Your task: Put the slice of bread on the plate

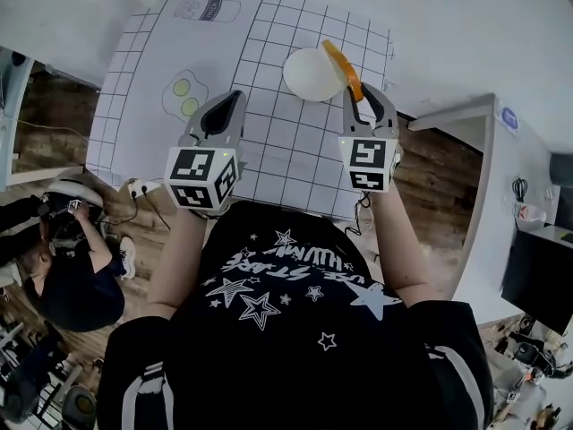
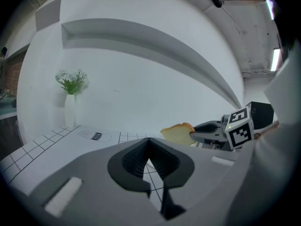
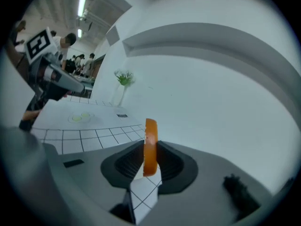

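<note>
A slice of bread (image 1: 343, 67) with an orange crust stands on edge between my right gripper's pads, over the right rim of a white plate (image 1: 309, 74). My right gripper (image 1: 361, 92) is shut on it. In the right gripper view the bread (image 3: 150, 131) shows edge-on and upright in that gripper (image 3: 150, 147). My left gripper (image 1: 235, 98) hovers left of the plate over the grid cloth, shut with nothing in it; its tips meet (image 2: 148, 140). In the left gripper view the bread (image 2: 178, 133) and the right gripper (image 2: 211, 130) show at the right.
The grid cloth (image 1: 269, 150) carries printed drawings: green-centred eggs (image 1: 183, 97) and a bottle (image 1: 208, 10). A white vase with flowers (image 2: 70, 107) stands at the far left by the wall. A person (image 1: 67, 258) crouches on the floor at the left. A white counter (image 1: 501, 177) stands to the right.
</note>
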